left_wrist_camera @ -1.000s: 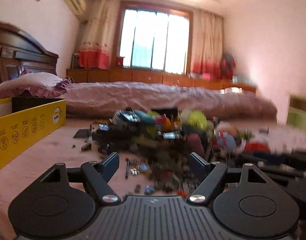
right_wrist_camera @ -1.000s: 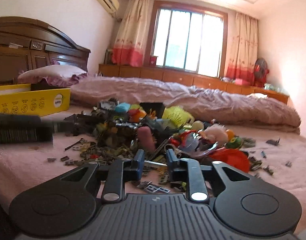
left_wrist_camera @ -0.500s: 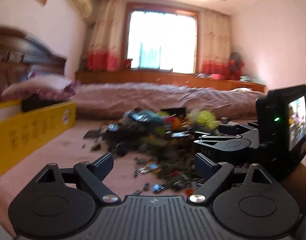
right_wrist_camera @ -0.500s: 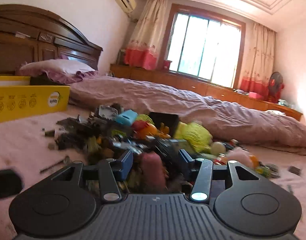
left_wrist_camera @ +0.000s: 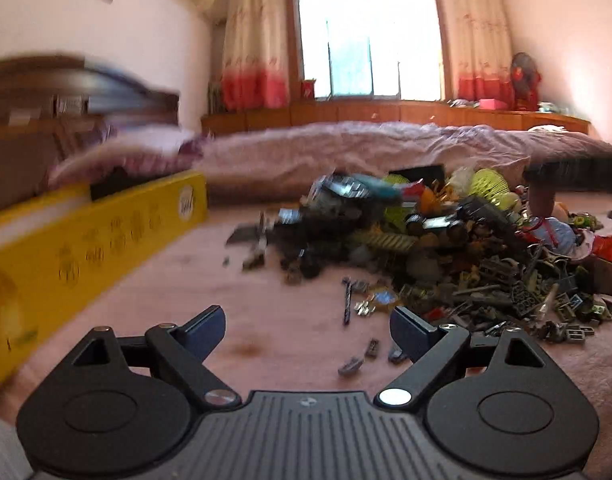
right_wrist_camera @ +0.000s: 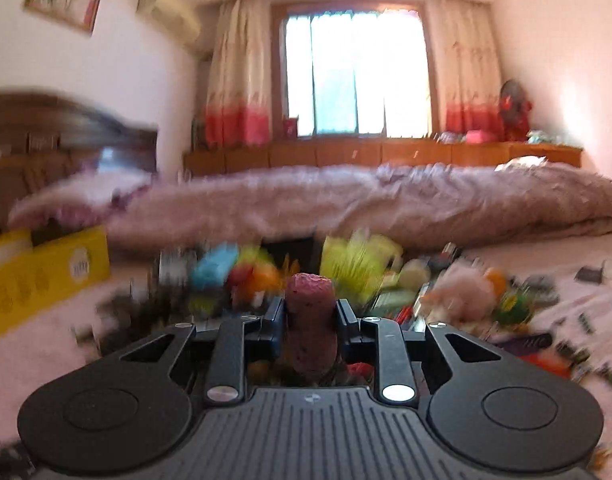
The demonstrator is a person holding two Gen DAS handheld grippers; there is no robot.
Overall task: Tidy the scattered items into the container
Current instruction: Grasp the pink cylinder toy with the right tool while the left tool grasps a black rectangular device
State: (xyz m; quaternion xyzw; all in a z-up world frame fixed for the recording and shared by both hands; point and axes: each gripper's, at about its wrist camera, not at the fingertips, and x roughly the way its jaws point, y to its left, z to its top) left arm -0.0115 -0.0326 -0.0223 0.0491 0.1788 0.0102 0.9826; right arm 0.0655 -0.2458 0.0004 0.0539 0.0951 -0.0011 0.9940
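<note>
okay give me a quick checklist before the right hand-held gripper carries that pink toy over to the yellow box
1. Grip on the pink toy: ok. The right hand-held gripper has just been closing, and its pads now press the toy from both sides.
2. Toy lifted free of the toy pile: cannot tell; the picture is blurred.
3. Yellow box in view: ok, off to the left.
4. Box open on top: cannot tell from this low angle.
5. Left hand-held gripper out of the way: ok. Its jaws stand wide and empty over the pink bedspread, beside the box.
6. Path to the box: ok, only small bits lie on the bedspread.
</note>
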